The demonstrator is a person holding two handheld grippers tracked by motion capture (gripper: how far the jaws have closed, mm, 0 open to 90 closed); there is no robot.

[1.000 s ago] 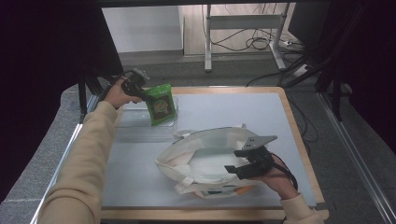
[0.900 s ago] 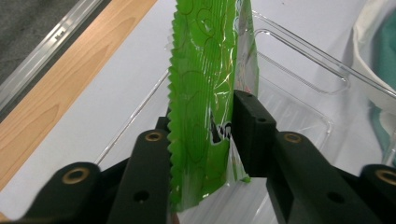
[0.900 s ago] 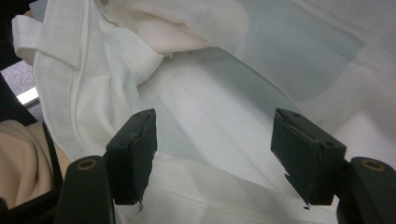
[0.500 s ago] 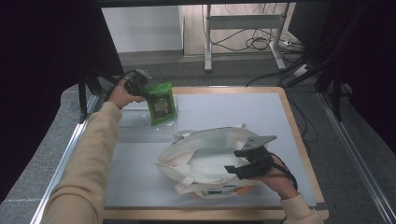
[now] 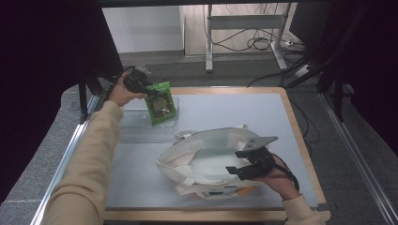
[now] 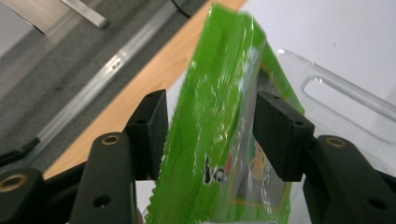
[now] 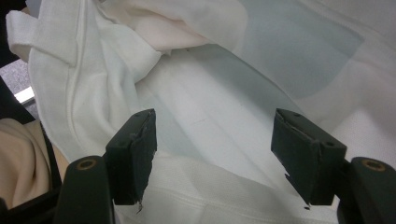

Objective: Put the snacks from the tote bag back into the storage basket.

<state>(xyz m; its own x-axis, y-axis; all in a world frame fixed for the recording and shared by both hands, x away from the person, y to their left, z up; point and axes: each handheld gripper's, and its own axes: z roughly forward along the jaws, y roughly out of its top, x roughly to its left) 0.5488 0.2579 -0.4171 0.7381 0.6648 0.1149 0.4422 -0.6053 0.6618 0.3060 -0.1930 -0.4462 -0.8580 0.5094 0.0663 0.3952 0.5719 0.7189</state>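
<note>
One green packet [image 6: 219, 140] between just-opening left gripper [image 6: 210, 135] jaws — right gripper [image 7: 215, 154] spread over one bag [image 7: 224, 93].

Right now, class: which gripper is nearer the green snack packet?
Left. The left gripper has the green snack packet between its fingers; the right gripper is apart, at the white bag.

Grey table [image 5: 220, 105], clear tray [image 5: 141, 129], cloth bag [image 5: 206, 159]

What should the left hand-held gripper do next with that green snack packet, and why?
Probably close again on the green packet. The left hand-held gripper has just been opening, and its pads stand off the packet, which is upright in the clear tray. The tote bag lies open, ready to receive it.
</note>
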